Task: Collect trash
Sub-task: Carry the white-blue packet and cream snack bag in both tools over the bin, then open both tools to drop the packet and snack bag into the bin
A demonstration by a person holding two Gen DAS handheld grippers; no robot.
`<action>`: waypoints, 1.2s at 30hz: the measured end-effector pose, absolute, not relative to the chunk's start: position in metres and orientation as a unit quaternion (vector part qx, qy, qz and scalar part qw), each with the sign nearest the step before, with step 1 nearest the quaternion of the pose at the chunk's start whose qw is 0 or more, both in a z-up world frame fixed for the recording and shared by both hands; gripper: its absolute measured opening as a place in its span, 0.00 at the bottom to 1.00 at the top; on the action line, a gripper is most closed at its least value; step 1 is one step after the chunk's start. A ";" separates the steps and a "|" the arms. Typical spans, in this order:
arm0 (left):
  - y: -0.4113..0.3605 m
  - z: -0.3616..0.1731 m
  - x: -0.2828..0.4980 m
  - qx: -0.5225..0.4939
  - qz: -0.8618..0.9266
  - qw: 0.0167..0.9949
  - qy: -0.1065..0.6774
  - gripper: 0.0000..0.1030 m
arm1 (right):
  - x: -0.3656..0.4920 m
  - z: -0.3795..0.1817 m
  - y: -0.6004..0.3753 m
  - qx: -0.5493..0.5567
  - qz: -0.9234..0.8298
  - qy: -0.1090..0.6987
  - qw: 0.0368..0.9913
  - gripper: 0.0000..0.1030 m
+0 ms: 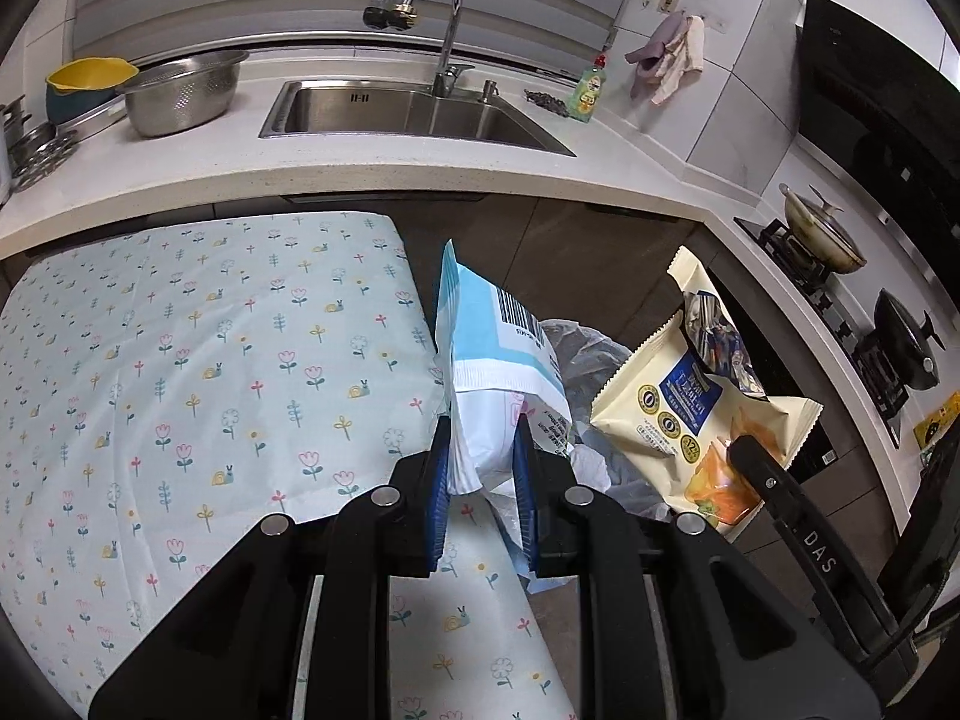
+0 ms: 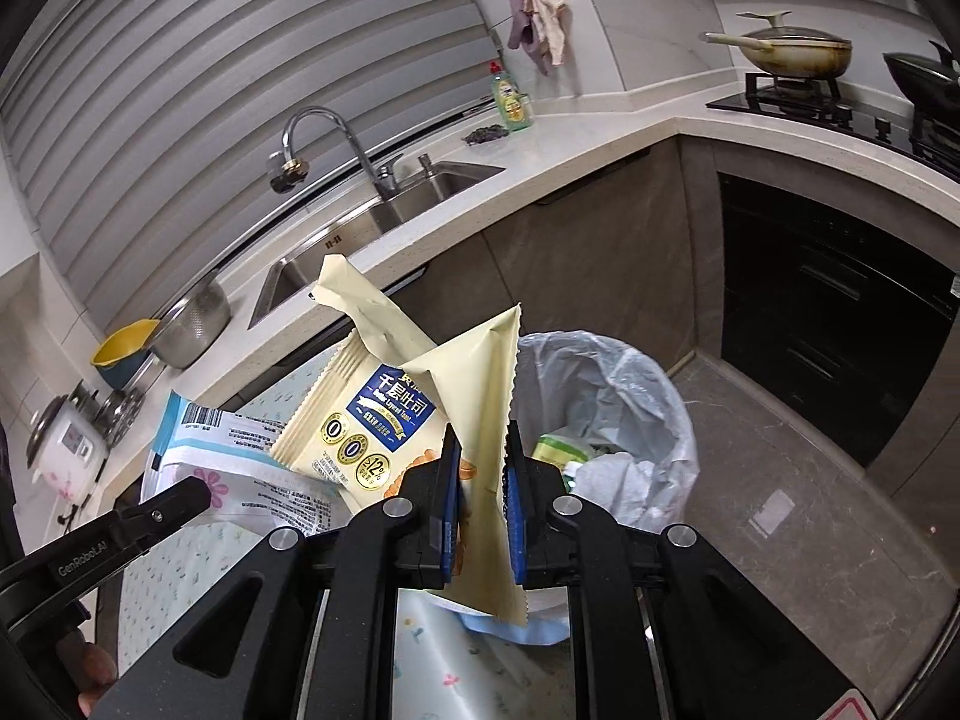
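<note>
My left gripper is shut on a white and light-blue plastic wrapper with a barcode, held up past the table's right edge. It also shows in the right wrist view. My right gripper is shut on a cream toast wrapper with a blue label, held beside the trash bin. The cream wrapper also shows in the left wrist view. The bin has a clear plastic liner and holds some trash. In the left wrist view the bin lies behind both wrappers.
A table with a floral cloth lies left of the bin. Behind are the counter with sink, steel colander, dish soap, and a stove with pans. Dark cabinets stand right of the bin.
</note>
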State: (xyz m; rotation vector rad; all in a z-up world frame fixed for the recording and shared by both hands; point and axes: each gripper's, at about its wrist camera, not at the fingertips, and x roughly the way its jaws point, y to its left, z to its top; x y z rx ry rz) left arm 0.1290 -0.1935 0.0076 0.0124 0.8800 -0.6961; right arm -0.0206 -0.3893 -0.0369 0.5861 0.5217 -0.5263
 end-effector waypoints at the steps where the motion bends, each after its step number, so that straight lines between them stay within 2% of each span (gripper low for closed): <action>1: -0.198 0.007 0.127 0.008 -0.333 0.845 0.418 0.18 | -0.024 -0.038 -0.393 0.284 -0.256 0.250 0.889 0.12; 16: -0.280 -0.018 0.120 0.050 -0.370 0.820 0.435 0.22 | -0.057 -0.057 -0.449 0.302 -0.302 0.252 0.868 0.13; 20: -0.290 -0.024 0.123 0.050 -0.373 0.820 0.431 0.47 | -0.054 -0.063 -0.456 0.302 -0.304 0.258 0.866 0.13; 29: -0.276 -0.021 0.135 0.043 -0.347 0.842 0.410 0.71 | -0.024 -0.067 -0.456 0.287 -0.278 0.271 0.875 0.19; 35: -0.248 -0.023 0.146 0.026 -0.304 0.860 0.409 0.80 | 0.013 -0.072 -0.444 0.259 -0.244 0.300 0.885 0.35; 36: -0.244 -0.024 0.148 0.024 -0.298 0.862 0.409 0.81 | 0.019 -0.073 -0.441 0.253 -0.242 0.304 0.886 0.42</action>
